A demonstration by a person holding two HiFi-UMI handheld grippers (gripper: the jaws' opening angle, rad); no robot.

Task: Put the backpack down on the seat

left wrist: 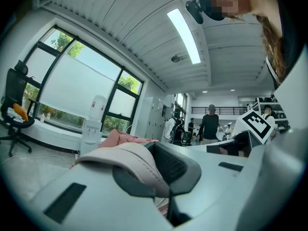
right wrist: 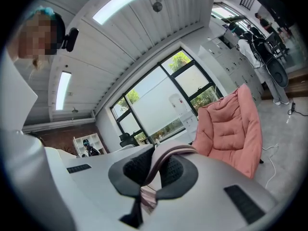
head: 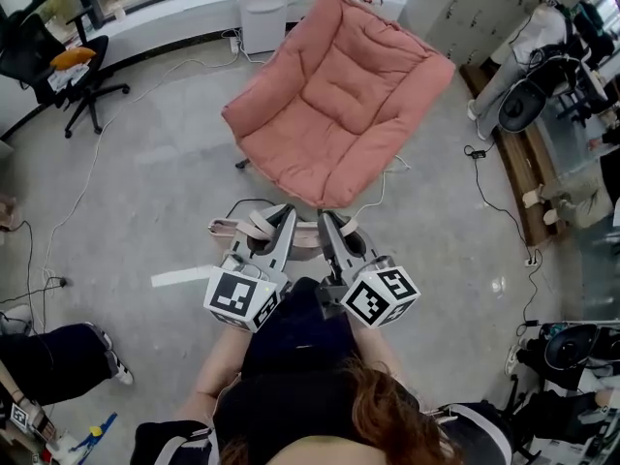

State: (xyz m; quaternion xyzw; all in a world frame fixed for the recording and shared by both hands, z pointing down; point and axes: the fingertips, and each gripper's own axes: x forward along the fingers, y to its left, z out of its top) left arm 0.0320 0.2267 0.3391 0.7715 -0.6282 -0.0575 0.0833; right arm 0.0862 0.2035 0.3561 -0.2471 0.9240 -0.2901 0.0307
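Head view, looking steeply down. The left gripper (head: 283,219) and the right gripper (head: 329,223) point side by side, close together, toward a pink padded chair (head: 339,95) that stands on the grey floor (head: 165,192).

The backpack (head: 308,243), pale pink, hangs beneath the two grippers just short of the chair's front edge. It is off the seat (head: 310,134) and not touching it. Only its straps and upper part can be seen between the gripper bodies.

Left gripper view: the jaws of the left gripper (left wrist: 163,186) are clenched on a pale pink strap (left wrist: 132,159), which arches over the dark pads. The chair (left wrist: 122,137) shows just beyond.

Right gripper view: the jaws of the right gripper (right wrist: 144,179) are likewise clamped on a pink strap (right wrist: 166,158), whose end hangs down between them. The chair (right wrist: 231,124) stands ahead to the right.

Background: a white water dispenser (head: 263,3) behind the chair by the window wall, and a black office chair (head: 73,66) at upper left.
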